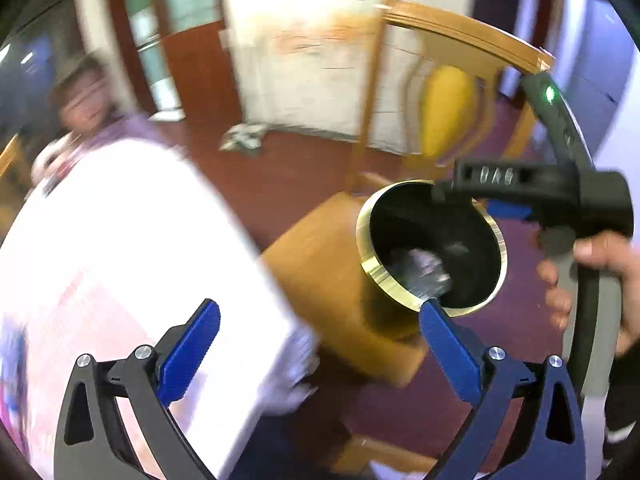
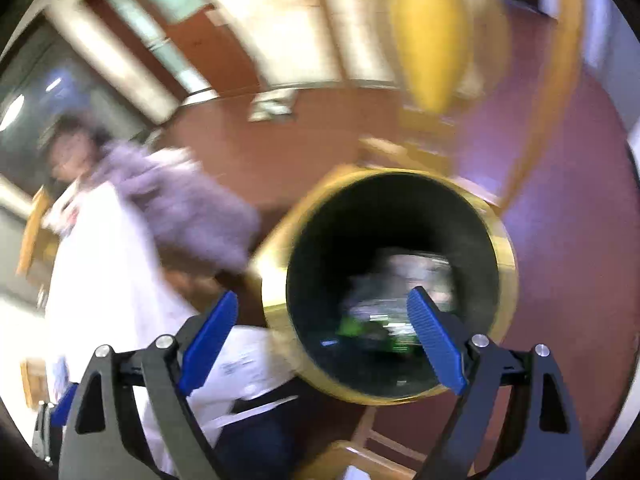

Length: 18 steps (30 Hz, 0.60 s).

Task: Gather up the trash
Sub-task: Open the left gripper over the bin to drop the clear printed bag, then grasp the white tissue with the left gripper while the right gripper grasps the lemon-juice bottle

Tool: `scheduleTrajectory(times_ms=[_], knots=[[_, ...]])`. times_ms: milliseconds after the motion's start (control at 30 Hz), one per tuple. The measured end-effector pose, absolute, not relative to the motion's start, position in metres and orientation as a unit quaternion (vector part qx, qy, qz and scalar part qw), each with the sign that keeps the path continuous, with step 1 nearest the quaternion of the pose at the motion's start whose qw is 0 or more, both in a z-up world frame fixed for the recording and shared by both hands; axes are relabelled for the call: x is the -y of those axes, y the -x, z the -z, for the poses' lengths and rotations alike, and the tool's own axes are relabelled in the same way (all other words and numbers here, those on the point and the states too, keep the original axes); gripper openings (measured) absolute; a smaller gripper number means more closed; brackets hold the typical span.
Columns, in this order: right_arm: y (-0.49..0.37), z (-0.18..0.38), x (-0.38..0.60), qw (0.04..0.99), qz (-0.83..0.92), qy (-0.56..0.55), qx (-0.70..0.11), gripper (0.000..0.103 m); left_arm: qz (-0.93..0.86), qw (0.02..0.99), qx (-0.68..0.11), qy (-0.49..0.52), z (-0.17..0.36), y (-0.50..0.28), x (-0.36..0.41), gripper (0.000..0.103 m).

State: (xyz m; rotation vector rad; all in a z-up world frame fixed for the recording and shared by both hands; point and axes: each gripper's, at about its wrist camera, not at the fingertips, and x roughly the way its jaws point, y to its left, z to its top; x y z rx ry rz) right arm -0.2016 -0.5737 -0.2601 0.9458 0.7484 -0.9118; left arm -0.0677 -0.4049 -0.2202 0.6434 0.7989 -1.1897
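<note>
Left hand-held gripper (image 1: 320, 328) hangs with its blue pads spread wide and nothing between them, over the edge of a white-covered desk (image 1: 120, 240). Just right of it stands a gold-rimmed bin (image 1: 430, 246), black inside, with crumpled trash (image 1: 424, 270) lying at its bottom. Right hand-held gripper (image 2: 322, 314) is likewise wide open and holds nothing; it points down at the bin's mouth (image 2: 390, 276). A hand (image 1: 592, 276) grips its handle at the far right. Both views are badly blurred.
</note>
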Motion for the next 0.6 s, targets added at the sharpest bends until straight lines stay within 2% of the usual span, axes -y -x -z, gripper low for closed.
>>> scheduleTrajectory(times_ms=[167, 333, 467, 600], knots=[[0.095, 0.224, 0.495, 0.811, 0.255, -0.37, -0.375, 0.087, 0.437, 0.765, -0.416, -0.226, 0.198, 0.016, 0.284, 0.097], [0.002, 0.198, 0.385, 0.853, 0.063, -0.301, -0.421, 0.087, 0.296, 0.857, -0.399, -0.137, 0.166, -0.011, 0.161, 0.097], [-0.051, 0.175, 0.3, 0.874, -0.039, -0.169, -0.454, 0.087, 0.222, 0.888, -0.396, -0.069, 0.16, -0.024, 0.097, 0.097], [-0.085, 0.158, 0.242, 0.868, -0.128, -0.04, -0.477, 0.087, 0.184, 0.878, -0.442, -0.012, 0.178, -0.041, 0.061, 0.097]])
